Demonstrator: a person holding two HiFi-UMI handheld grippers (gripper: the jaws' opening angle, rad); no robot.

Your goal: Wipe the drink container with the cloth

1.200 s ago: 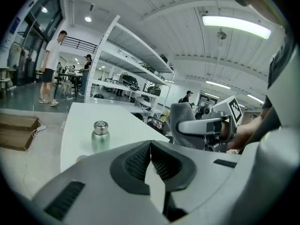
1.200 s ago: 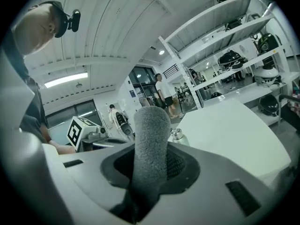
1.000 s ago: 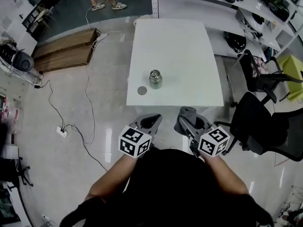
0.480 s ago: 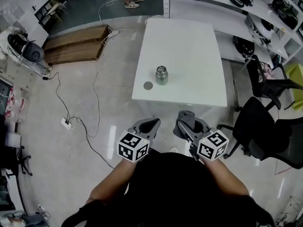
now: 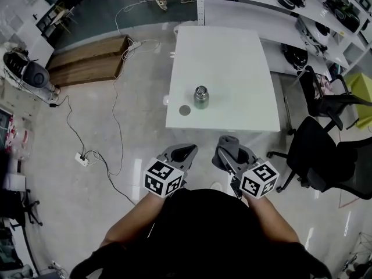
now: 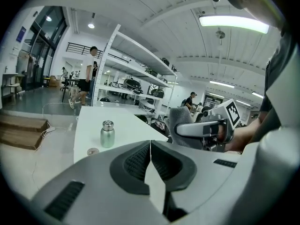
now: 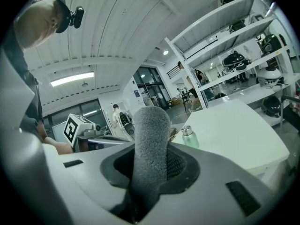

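Bottle (image 5: 201, 96) stands on the desk (image 5: 232, 57), well ahead. Right gripper (image 5: 231, 151) clamps the cloth (image 7: 150, 144) upright, ready for wiping (left gripper (image 5: 183, 151) closed, empty, probably free to steady it).

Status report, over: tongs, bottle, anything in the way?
Left tongs shut, empty. Right tongs shut on grey cloth. Bottle upright on table, not yet wiped. Small disc beside it, nothing blocking.
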